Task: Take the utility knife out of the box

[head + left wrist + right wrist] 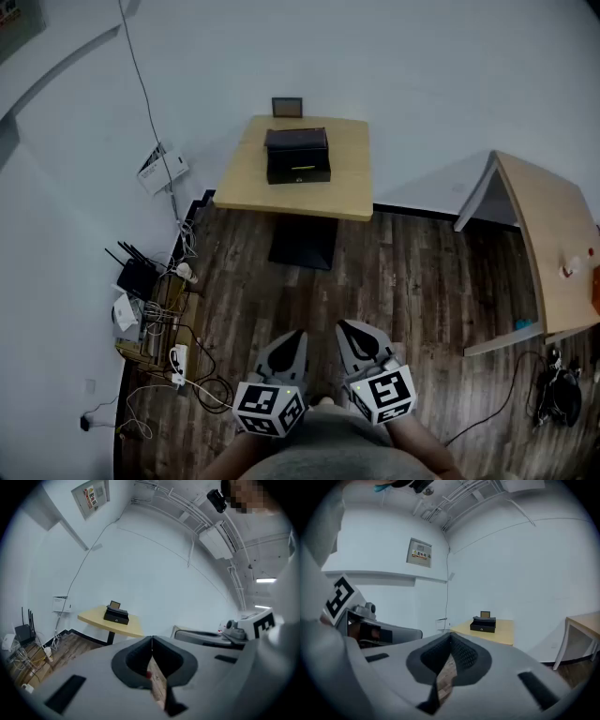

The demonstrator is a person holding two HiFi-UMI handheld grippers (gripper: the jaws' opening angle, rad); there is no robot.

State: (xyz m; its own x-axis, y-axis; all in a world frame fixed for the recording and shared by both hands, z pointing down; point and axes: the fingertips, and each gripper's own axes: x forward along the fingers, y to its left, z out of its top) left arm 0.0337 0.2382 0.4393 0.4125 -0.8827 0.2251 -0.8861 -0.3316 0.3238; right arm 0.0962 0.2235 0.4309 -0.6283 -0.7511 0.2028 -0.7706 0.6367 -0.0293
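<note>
Head view puts the box (298, 156) near the far edge of the table (246, 178), well away, knife unseen and presumably inside, with left gripper (298, 337) and right gripper (345, 328) both pinched closed on nothing, so step close and spread jaws first.

I see a light wooden table (244, 183) on a dark pedestal base (302, 246), set against the white wall (422, 75). A small dark frame (287, 106) stands upright at its far edge. A second wooden table (553, 234) sits well apart on the right, with a small white item (570, 268) on its top. The floor (412, 300) is dark wood planking. Along the left wall I make out a black router (137, 277) with antennas, a white power strip (178, 360) and tangled cables (202, 389). A white box-like fitting (161, 170) hangs above them, with a thin cable (139, 75) running up the wall. The right gripper view shows me a framed notice (419, 553) high on the wall.
</note>
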